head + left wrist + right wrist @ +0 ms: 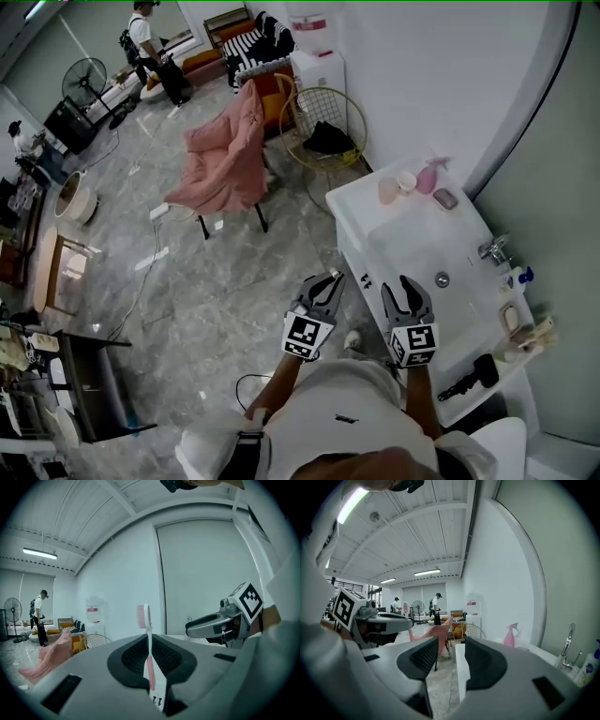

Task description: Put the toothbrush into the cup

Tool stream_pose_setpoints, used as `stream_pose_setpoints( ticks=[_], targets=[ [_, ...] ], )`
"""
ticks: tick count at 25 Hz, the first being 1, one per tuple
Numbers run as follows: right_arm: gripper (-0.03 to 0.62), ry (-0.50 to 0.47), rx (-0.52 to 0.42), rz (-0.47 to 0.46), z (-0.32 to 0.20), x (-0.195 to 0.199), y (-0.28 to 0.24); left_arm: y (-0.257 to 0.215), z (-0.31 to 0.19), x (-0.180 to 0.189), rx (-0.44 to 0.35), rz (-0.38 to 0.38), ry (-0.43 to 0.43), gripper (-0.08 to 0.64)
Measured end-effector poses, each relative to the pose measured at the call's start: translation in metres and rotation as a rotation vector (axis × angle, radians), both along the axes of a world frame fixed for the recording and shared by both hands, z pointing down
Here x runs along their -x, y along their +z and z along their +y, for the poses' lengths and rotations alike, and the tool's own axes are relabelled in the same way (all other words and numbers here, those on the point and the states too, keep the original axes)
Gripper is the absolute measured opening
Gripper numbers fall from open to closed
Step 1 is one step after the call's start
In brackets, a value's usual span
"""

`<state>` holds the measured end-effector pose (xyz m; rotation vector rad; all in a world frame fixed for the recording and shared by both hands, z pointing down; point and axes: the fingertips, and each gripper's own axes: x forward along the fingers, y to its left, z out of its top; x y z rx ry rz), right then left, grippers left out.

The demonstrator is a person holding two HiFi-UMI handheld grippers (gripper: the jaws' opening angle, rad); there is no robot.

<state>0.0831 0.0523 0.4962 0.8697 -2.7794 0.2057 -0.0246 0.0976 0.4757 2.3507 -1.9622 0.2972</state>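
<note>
A pink toothbrush (pixel 150 660) stands upright between the jaws of my left gripper (pixel 150 641), which is shut on its handle, bristle head (pixel 141 616) up. In the head view the left gripper (pixel 322 289) hangs over the floor just left of the white sink (pixel 375 246). Beside it, my right gripper (pixel 405 296) is over the sink's front edge. Its jaws stand open with nothing between them (pixel 451 656). A pink cup (pixel 387 191) and a white cup (pixel 406 182) stand at the sink's far corner, well beyond both grippers.
A pink spray bottle (pixel 428 175) stands next to the cups, a faucet (pixel 494 249) at the sink's right. A black hairbrush (pixel 469 378) and bottles lie on the right ledge. A pink-draped chair (pixel 230 159) and wire basket (pixel 323 127) stand on the floor behind.
</note>
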Motion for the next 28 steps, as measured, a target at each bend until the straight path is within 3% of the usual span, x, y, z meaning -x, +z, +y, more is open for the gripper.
stream_pose_setpoints(
  ticks=[8, 28],
  targets=[
    [0.185, -0.022, 0.012, -0.005, -0.032, -0.001, 0.007, 0.001, -0.028, -0.003, 0.002, -0.011, -0.022, 0.041],
    [0.181, -0.098, 0.007, -0.008, -0.096, 0.039, 0.011, 0.0, -0.084, 0.035, -0.01, -0.023, -0.101, 0.041]
  ],
)
